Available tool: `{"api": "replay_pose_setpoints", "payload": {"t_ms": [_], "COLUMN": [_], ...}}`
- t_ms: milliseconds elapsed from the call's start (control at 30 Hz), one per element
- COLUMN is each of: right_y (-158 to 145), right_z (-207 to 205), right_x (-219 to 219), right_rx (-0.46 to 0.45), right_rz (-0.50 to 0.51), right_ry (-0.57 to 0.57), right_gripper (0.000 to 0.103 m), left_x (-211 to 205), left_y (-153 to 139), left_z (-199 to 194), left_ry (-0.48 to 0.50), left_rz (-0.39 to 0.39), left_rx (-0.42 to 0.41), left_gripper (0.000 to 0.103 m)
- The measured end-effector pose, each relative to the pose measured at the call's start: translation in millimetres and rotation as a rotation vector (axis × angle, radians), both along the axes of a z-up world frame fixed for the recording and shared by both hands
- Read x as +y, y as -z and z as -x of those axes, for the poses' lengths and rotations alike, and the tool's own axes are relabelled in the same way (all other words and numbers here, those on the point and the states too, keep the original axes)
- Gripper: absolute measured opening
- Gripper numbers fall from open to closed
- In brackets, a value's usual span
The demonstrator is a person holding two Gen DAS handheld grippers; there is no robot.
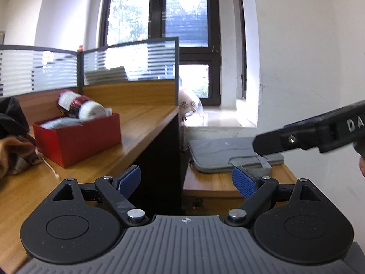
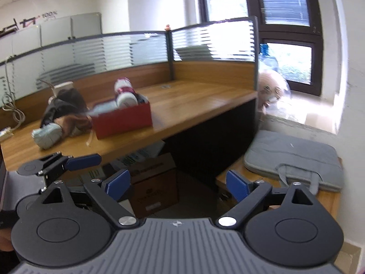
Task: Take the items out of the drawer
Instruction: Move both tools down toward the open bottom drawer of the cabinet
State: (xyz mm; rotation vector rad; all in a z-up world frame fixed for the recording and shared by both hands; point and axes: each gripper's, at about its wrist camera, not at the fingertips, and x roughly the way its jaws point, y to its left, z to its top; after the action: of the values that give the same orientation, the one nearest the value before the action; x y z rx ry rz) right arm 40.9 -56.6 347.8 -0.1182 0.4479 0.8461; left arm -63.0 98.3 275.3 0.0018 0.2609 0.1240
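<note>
Far to the left in the right wrist view, a dark bundle of cloth lies on the wooden surface, with a pale grey rolled thing just beside it. Next comes a red box on the same surface, and a red and white can leans out of its top. In the left wrist view the red box sits at middle left, and the can tilts over a white round lid. A striped glass wall stands behind the surface. At the bottom middle of the left wrist view, the left gripper is wide apart and holds nothing; its blue pads have only air between them. Right of it is a low wooden cabinet with a grey laptop bag lying flat on top. A small dark keyhole shows on the cabinet front, but I cannot tell whether the drawer is pulled out. The right gripper is wide apart and holds nothing too, hanging over a dark gap where a brown cardboard box sits under the surface. At the right edge of the left wrist view, a black bar of the other gripper pokes in over the bag.
</note>
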Motion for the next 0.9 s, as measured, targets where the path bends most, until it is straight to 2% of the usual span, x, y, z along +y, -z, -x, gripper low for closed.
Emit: {"api": "replay_pose_setpoints", "payload": {"t_ms": [100, 367, 667, 767, 900], "right_y": [13.5, 54.8, 120.7, 144.6, 179.2], "right_z": [5.9, 14.1, 13.7, 13.5, 9.3], "right_x": [-8.6, -29.9, -44.0, -47.5, -52.8], "right_rx": [0.000, 0.011, -0.010, -0.031, -0.043], "right_rz": [0.006, -0.010, 0.017, 0.025, 0.014], "right_ry": [0.034, 0.156, 0.328, 0.371, 0.432], "right_gripper": [0.101, 0.102, 0.102, 0.103, 0.103], "left_x": [-1.8, -2.6, 3.8, 5.2, 4.0], "left_y": [11.7, 45.4, 89.0, 102.9, 124.4], "left_z": [-3.9, -11.9, -27.1, -32.0, -38.3], "left_ry": [0.011, 0.047, 0.047, 0.052, 0.042], "left_rz": [0.005, 0.028, 0.089, 0.110, 0.119], "left_rx": [0.008, 0.023, 0.049, 0.050, 0.041], "left_gripper": [0.090, 0.091, 0.096, 0.103, 0.103]}}
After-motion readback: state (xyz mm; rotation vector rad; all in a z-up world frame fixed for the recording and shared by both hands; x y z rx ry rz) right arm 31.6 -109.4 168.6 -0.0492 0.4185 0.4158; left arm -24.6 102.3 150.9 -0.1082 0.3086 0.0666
